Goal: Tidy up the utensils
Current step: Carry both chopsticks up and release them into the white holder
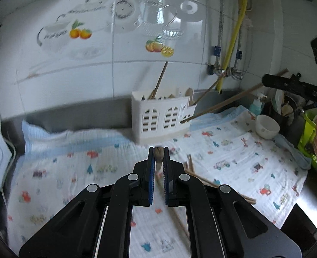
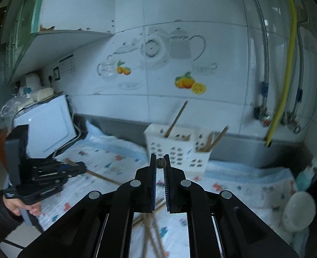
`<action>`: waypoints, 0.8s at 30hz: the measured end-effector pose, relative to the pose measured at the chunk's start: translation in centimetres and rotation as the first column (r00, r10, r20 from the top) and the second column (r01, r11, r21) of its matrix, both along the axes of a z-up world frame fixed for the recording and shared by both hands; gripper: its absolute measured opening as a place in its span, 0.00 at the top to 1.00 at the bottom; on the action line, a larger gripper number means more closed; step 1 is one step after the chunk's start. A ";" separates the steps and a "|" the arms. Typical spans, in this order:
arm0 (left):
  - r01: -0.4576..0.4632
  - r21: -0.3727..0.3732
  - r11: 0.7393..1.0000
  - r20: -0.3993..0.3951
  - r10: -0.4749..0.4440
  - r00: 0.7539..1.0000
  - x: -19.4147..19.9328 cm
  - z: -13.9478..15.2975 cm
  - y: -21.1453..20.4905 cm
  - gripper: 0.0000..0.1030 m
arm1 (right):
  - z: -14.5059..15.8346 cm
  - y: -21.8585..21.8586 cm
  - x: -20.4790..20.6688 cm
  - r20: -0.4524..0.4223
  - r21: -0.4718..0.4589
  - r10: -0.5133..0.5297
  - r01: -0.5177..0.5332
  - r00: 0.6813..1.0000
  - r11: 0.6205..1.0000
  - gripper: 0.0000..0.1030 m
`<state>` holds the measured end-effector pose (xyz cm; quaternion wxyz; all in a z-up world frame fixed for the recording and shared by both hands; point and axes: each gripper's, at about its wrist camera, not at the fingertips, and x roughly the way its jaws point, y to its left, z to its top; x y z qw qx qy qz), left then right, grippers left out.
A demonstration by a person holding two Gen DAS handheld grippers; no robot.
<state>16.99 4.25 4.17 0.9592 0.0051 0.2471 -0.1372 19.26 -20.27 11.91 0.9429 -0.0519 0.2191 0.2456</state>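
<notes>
Left gripper (image 1: 159, 150): clamped on chopstick (image 1: 158, 154) | Right gripper (image 2: 160, 158): clamped on second chopstick (image 2: 160, 162) | White holder (image 1: 160, 118): at worktop's back edge | Loose chopsticks (image 1: 201, 178): on patterned cloth (image 1: 72, 172)

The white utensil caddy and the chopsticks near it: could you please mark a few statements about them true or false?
1. The caddy stands upright on the patterned cloth. True.
2. The left tool is open and holds nothing. False: it is shut on a chopstick.
3. Loose chopsticks lie on the cloth. True.
4. The caddy is empty. False: wooden utensils stand in it.
5. The right tool grips a second chopstick. True.
</notes>
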 end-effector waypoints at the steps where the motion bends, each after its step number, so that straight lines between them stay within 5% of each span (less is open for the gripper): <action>1: 0.006 0.003 1.000 0.005 -0.006 1.000 0.4 0.6 -0.1 0.95 | 0.4 -0.1 0.5 0.005 -0.007 -0.010 0.010 1.000 1.000 0.94; 11: 0.039 0.040 0.998 0.116 -0.043 0.992 3.7 7.5 -0.7 0.95 | 3.5 -0.8 6.2 0.020 -0.108 -0.086 0.087 0.996 0.990 0.94; 24: -0.016 -0.003 1.000 0.311 0.016 0.950 11.1 15.7 -1.7 0.95 | 1.4 0.6 12.8 -0.070 -0.201 -0.106 0.090 0.992 0.975 0.94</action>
